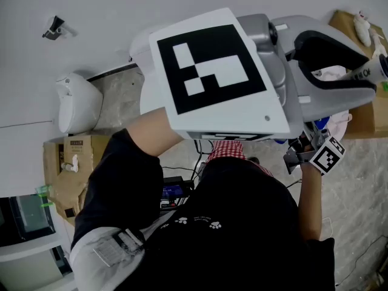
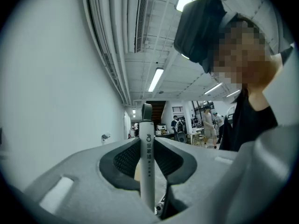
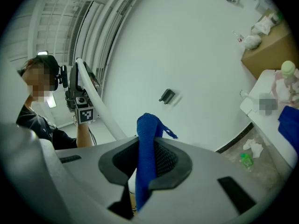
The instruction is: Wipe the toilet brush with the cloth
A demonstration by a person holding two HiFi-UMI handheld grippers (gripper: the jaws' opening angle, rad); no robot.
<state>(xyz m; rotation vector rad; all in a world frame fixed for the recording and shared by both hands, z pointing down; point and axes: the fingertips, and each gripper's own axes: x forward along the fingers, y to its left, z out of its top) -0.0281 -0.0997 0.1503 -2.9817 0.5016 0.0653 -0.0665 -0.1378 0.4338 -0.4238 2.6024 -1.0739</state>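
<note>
The toilet brush's white handle, with dark print and a grey loop at its far tip, stands upright between the jaws of my left gripper, which is shut on it. In the head view that left gripper is raised close to the camera, with the handle poking out to the right. My right gripper is shut on a blue cloth that sticks up past the pads. From the right gripper view the handle slants down behind the jaws. The brush head is hidden.
A white ceramic fixture stands by the wall, with a cardboard box in front of it. A second cardboard box and a white shelf are on the right. A green bottle lies on the floor. People stand far down the room.
</note>
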